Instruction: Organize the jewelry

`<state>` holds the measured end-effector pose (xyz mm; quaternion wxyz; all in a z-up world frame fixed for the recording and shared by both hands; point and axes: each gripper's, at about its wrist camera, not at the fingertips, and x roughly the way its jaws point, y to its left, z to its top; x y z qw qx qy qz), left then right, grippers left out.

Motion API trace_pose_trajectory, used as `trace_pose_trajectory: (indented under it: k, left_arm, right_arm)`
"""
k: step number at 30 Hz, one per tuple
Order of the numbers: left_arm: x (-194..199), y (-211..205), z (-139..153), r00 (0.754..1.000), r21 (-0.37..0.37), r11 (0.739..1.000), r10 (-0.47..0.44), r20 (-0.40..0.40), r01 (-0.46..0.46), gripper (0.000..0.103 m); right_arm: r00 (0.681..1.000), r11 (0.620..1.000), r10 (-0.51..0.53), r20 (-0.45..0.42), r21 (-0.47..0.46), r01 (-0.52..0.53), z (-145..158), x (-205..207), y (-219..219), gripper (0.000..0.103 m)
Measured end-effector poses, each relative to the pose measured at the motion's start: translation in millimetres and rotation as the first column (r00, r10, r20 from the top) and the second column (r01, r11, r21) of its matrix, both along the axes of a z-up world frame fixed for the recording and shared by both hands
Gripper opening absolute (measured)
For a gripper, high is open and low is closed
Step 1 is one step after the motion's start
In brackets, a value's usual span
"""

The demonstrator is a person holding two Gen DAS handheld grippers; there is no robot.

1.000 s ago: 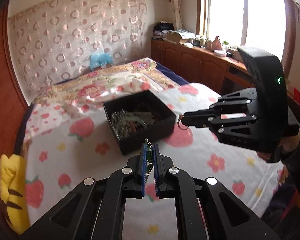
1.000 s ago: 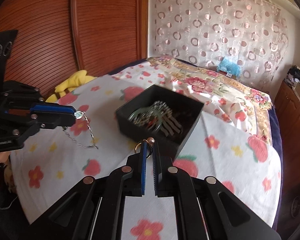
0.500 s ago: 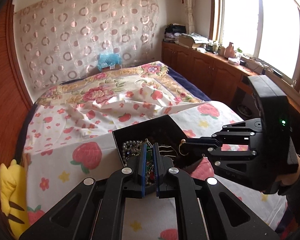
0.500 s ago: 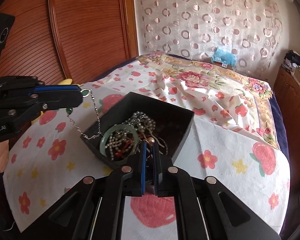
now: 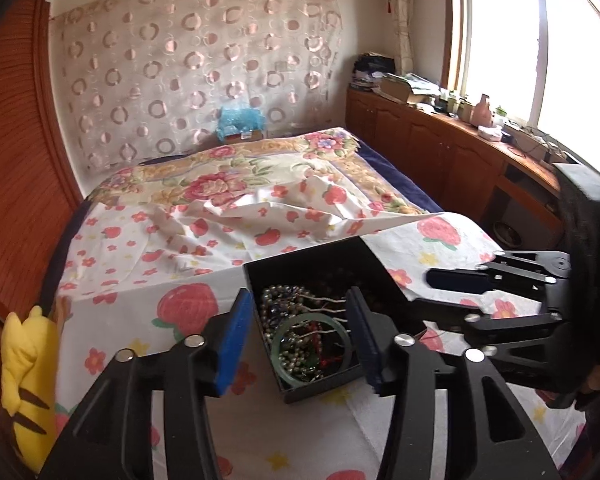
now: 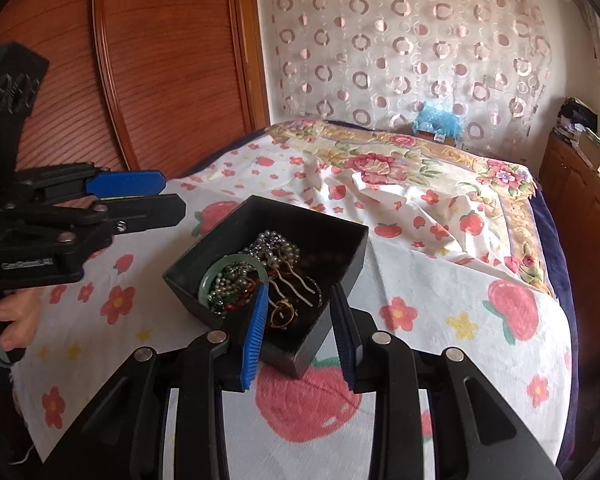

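A black open box sits on the strawberry-print bedspread. It holds a heap of jewelry: a green bangle, pearl strands, hair pins and a gold ring. My left gripper is open and empty, just above the box's near side. My right gripper is open and empty over the box's near corner. Each gripper also shows in the other's view, the right and the left.
A yellow plush toy lies at the bed's left edge. A wooden headboard stands to the left. A low wooden cabinet with clutter runs under the window on the right. A floral quilt covers the far bed.
Both grippers have opened over the box. The chain from the left gripper and the ring from the right gripper have dropped into the box.
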<state>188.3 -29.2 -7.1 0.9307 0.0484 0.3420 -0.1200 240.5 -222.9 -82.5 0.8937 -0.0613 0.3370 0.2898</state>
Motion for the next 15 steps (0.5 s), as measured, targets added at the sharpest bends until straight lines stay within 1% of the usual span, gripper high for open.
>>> trace_pose_trajectory:
  k: [1, 2, 3, 4, 5, 7, 9, 11, 12, 14, 15]
  left_arm:
    - [-3, 1, 1, 1.000, 0.009, 1.000, 0.016, 0.010, -0.016, 0.065]
    - [-8, 2, 2, 0.999, 0.015, 0.999, 0.037, 0.032, -0.038, 0.075]
    - [-11, 4, 4, 0.998, 0.011, 0.999, 0.047, 0.044, -0.048, 0.081]
    - [-16, 6, 4, 0.997, 0.001, 0.998, 0.057, 0.049, -0.057, 0.083]
    - [-21, 8, 5, 0.997, -0.014, 0.998, 0.066, 0.045, -0.066, 0.089]
    - [-28, 13, 3, 0.996, -0.031, 0.996, 0.082, 0.040, -0.080, 0.092]
    - [-39, 16, 1, 0.993, -0.024, 0.994, 0.109, 0.045, -0.108, 0.094]
    - [-51, 18, 1, 0.989, -0.017, 0.991, 0.137, 0.054, -0.136, 0.096]
    - [-55, 19, 1, 0.988, -0.021, 0.990, 0.142, 0.054, -0.141, 0.096]
    - [-67, 21, 1, 0.988, -0.037, 0.989, 0.144, 0.054, -0.143, 0.096]
    - [-70, 23, 2, 0.988, -0.039, 0.989, 0.147, 0.054, -0.145, 0.096]
  right_arm:
    - [1.000, 1.000, -0.012, 0.010, 0.007, 0.012, 2, -6, -3, 0.035]
    - [0.999, 0.999, -0.026, 0.021, 0.019, 0.026, 4, -12, -6, 0.035]
    - [0.999, 0.999, -0.039, 0.027, 0.030, 0.038, 6, -16, -9, 0.036]
    - [0.998, 0.998, -0.054, 0.032, 0.043, 0.053, 7, -21, -13, 0.043]
    - [0.997, 0.995, -0.073, 0.039, 0.067, 0.070, 10, -29, -18, 0.051]
    - [0.994, 0.991, -0.099, 0.044, 0.098, 0.094, 14, -39, -25, 0.060]
    - [0.989, 0.985, -0.135, 0.062, 0.122, 0.126, 18, -53, -33, 0.067]
    - [0.983, 0.979, -0.163, 0.079, 0.134, 0.152, 23, -65, -39, 0.080]
    - [0.981, 0.977, -0.175, 0.084, 0.141, 0.162, 25, -69, -41, 0.083]
    - [0.974, 0.970, -0.205, 0.100, 0.151, 0.189, 30, -80, -47, 0.094]
    - [0.970, 0.968, -0.218, 0.110, 0.153, 0.200, 32, -86, -48, 0.095]
